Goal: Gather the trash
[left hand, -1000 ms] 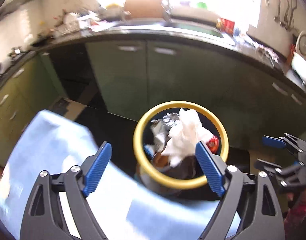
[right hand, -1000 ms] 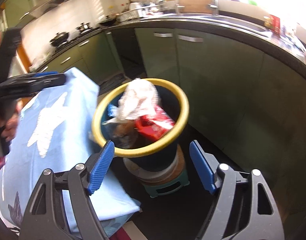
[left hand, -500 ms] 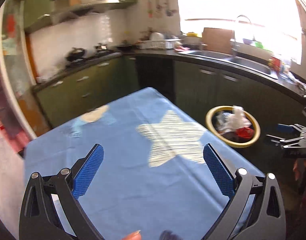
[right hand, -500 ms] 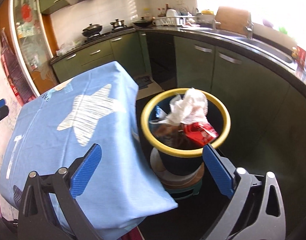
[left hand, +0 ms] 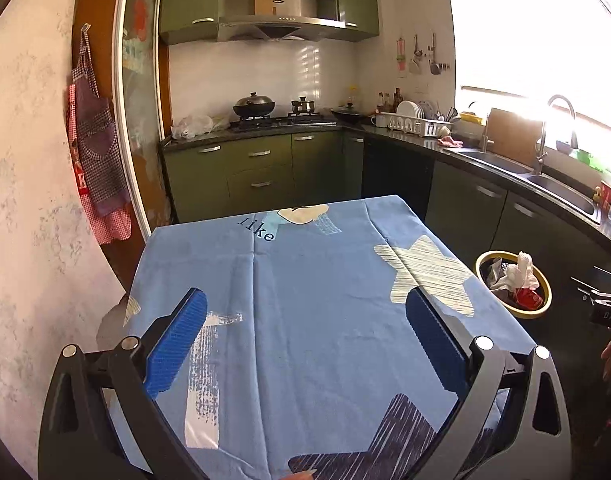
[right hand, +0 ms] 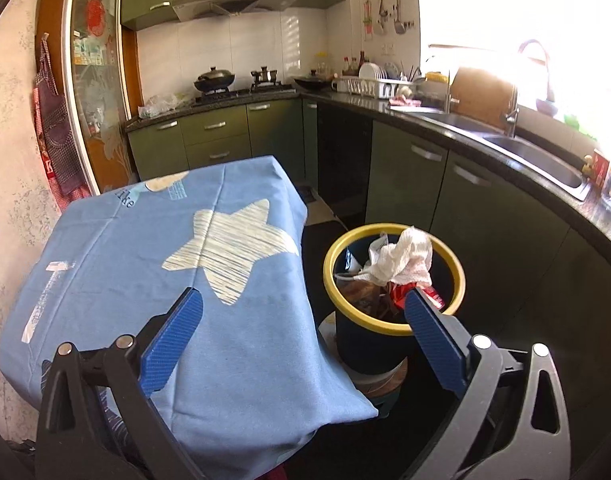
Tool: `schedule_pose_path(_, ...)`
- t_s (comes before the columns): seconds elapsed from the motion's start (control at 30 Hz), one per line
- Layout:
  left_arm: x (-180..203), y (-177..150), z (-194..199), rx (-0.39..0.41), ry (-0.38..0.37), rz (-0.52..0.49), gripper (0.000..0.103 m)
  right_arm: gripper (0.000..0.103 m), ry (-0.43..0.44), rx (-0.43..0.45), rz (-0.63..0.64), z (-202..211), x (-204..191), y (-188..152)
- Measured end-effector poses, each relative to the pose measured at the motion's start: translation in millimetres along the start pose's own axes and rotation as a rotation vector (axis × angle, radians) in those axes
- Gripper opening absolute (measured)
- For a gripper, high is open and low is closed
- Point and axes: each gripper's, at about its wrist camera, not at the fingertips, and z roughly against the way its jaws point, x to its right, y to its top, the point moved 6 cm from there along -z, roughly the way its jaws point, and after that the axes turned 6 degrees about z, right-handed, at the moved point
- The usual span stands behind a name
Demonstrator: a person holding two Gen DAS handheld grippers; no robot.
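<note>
Looking along my left tool [left hand: 305, 344], I hold it tilted down over the blue-clothed table [left hand: 313, 312], jaws spread wide and empty after just opening; the trash bin [left hand: 513, 288] stands off its right edge. From my right tool [right hand: 303, 340], likewise gaping with nothing between, the bin [right hand: 393, 276] sits close, heaped with crumpled tissue [right hand: 405, 260], so collecting looks done.

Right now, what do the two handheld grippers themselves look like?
The left gripper and the right gripper look alike: a black plastic frame with triangular cut-outs, silver round pivot bolts, and two long fingers faced with blue ribbed pads. No cables or sleeves show.
</note>
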Motion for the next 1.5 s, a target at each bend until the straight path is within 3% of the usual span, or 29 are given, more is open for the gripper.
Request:
schedule_pose_path(0.2,-8,-6,34,0.039,0.012,0.013,0.098,0.096,-0.027,0.081,0.015,32,-3,14)
schedule_pose_path(0.43,-13,1,51,0.084,0.045,0.006,0.098,0.096,-0.023,0.082,0.003,29,-2,16)
schedule_pose_path(1.5,-8,1,41,0.047,0.019,0.019,0.098,0.096,-0.020,0.082,0.013,29,-6,14)
